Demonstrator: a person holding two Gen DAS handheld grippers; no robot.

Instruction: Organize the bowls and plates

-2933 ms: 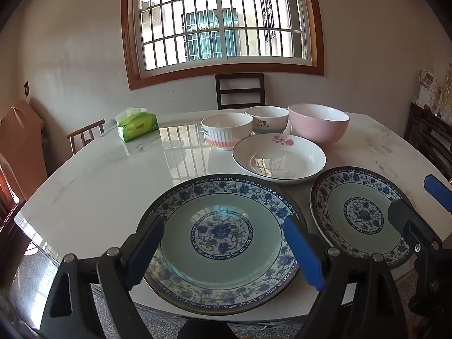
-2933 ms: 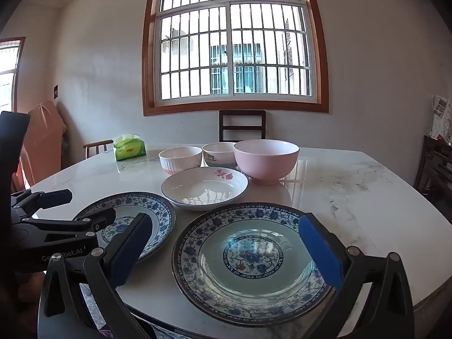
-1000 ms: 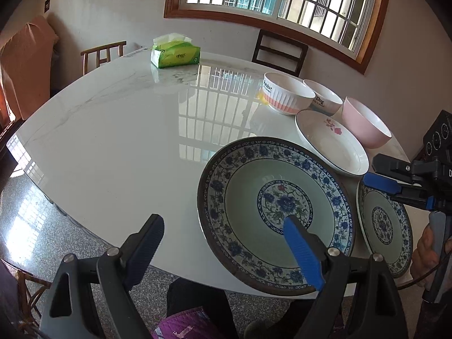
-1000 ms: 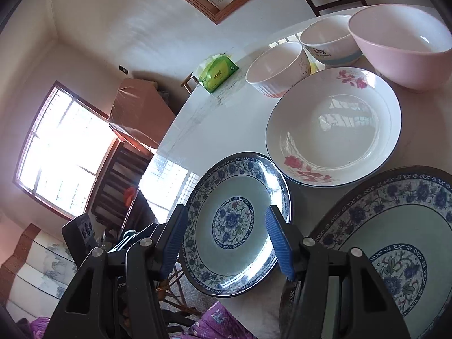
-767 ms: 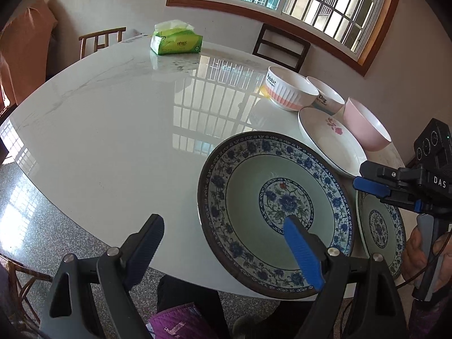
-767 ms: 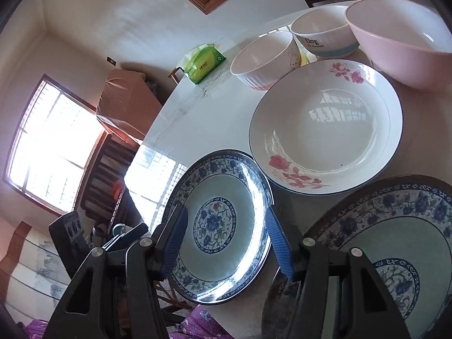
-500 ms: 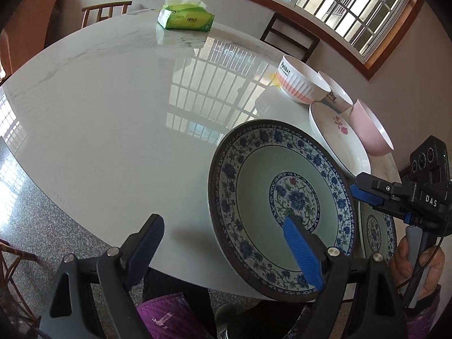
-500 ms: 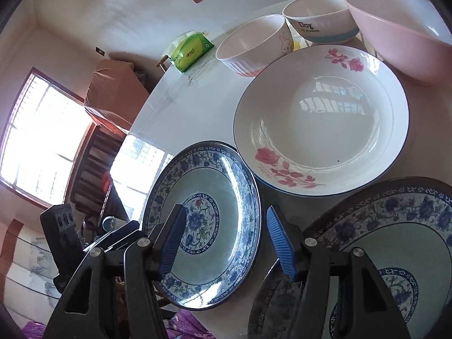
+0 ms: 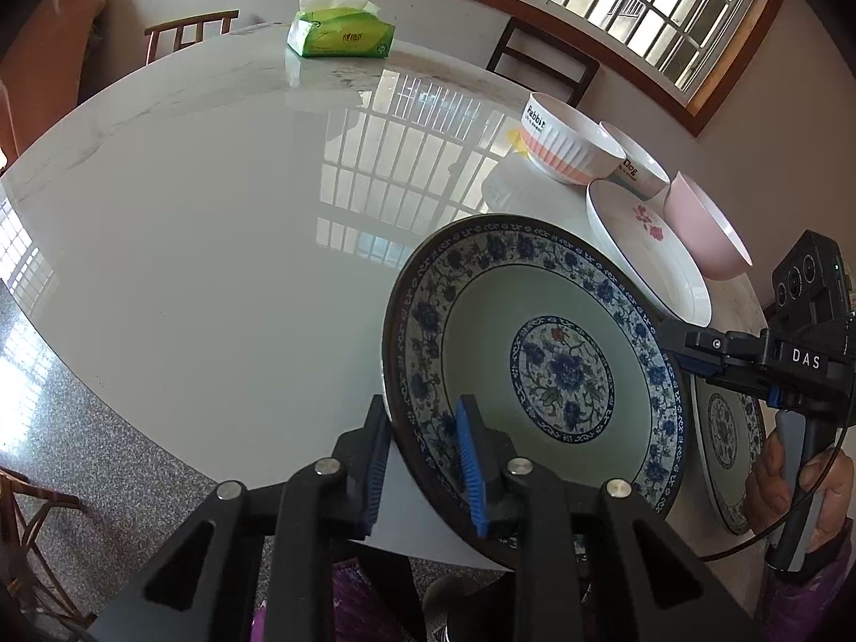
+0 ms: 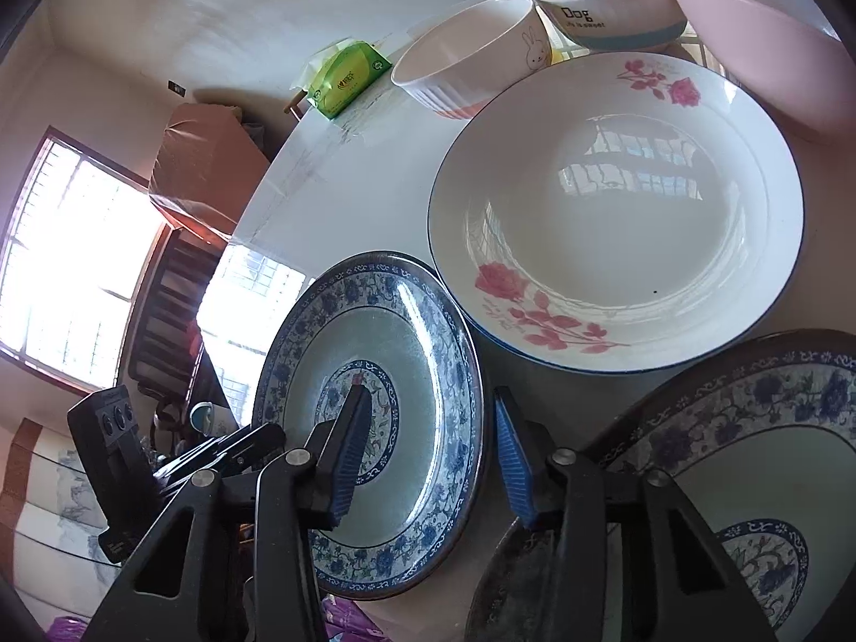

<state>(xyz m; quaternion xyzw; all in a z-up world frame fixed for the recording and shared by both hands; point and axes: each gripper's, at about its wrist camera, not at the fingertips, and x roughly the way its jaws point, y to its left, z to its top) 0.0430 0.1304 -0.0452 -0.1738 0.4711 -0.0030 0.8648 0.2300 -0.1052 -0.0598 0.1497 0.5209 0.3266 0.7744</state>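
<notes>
My left gripper (image 9: 422, 460) is shut on the near rim of a large blue-and-white plate (image 9: 535, 364), which tilts up off the marble table (image 9: 214, 224). My right gripper (image 10: 428, 455) is open, its jaws on either side of that plate's (image 10: 385, 417) right rim, not touching that I can tell; it also shows in the left wrist view (image 9: 749, 364). A second blue-and-white plate (image 10: 749, 481) lies at the right, a white rose plate (image 10: 615, 214) behind it. A ribbed bowl (image 10: 471, 48), a Dog bowl (image 10: 604, 5) and a pink bowl (image 10: 765, 27) stand further back.
A green tissue pack (image 9: 339, 35) sits at the far side of the table. Wooden chairs (image 9: 540, 61) stand around it. The table's near edge (image 9: 160, 444) drops to a speckled floor. The left half of the table holds nothing but reflections.
My left gripper has closed on the large plate's rim and tipped it up. My right gripper has moved in so its jaws straddle the opposite rim.
</notes>
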